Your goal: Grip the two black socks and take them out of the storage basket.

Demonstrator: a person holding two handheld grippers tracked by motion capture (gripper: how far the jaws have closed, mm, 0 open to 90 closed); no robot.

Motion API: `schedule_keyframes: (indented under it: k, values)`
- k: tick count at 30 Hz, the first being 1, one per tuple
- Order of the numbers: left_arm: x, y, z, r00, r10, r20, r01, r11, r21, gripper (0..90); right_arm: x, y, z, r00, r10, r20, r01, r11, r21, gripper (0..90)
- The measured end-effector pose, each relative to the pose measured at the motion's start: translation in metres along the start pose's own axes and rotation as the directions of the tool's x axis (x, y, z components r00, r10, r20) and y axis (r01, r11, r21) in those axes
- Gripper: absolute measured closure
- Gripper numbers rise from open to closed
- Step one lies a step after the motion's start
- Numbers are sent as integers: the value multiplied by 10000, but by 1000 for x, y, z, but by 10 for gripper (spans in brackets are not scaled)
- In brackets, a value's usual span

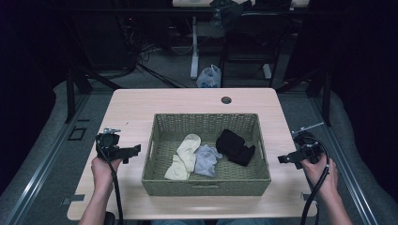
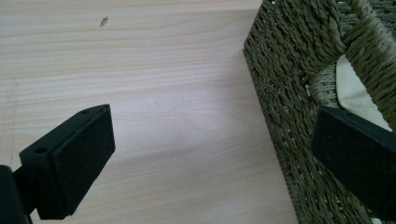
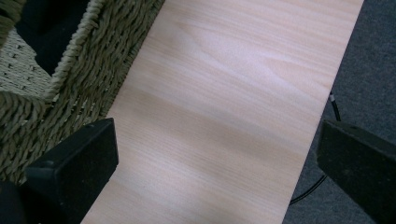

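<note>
- Here, a rectangular woven basket (image 1: 206, 180) of olive-green twisted cord sits mid-worktop (image 1: 136, 105); the worktop is pale wood-grain laminate with rounded corners.
- Inside the basket: a cream sock (image 1: 185, 157), soft and folded, at left; a grey sock (image 1: 206, 159), crumpled, touching it; a black sock (image 1: 234, 146), bulkier, lies apart at right.
- Left gripper (image 1: 133, 151) held just beside the basket's left wall, jaws wide apart, nothing between; flat black pads with a matte, faintly grainy face.
- Right gripper (image 1: 285, 158) near the basket's right wall, over the worktop edge, jaws wide apart and empty.
- Cables trail from both grippers along the forearms.
</note>
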State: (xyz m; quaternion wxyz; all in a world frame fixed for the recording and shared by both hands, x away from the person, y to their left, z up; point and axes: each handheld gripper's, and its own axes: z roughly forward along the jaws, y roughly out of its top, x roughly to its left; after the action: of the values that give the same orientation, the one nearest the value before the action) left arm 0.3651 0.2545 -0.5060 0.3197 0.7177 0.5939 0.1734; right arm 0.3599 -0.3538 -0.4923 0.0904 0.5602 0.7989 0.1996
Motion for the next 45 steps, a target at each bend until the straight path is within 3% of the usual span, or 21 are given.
schedule_keyframes:
  k: [8, 21, 23, 29, 40, 45]
  values:
    - [-2, 1, 0, 9998, 138, 143, -136, 9998, -110, 1, 1, 0, 1, 9997, 121, -230, -126, 9997, -225, 0]
    - [2, -1, -2, 9999, 89, -118, -91, 9999, -122, 2, 7, 4, -8, 9988, -450, -194, 437, 9971, -623, 0]
    - [4, -2, -2, 9999, -39, -125, 37, 9998, -170, 2, 11, 8, -13, 9963, -840, -176, 822, 9931, -841, 0]
    - [7, -4, -4, 9992, -265, -305, 257, 9992, -291, 15, 20, 16, -27, 9932, -1159, 102, 1162, 9838, -1363, 0]
    - [7, -4, -5, 9993, -341, -168, 337, 9991, -242, 16, 35, 34, -44, 9951, -985, -69, 961, 9818, -1637, 0]
    - [6, -4, -5, 9984, -390, -412, 379, 9989, -276, 18, 47, 48, -55, 9908, -1348, 101, 1344, 9755, -1739, 0]
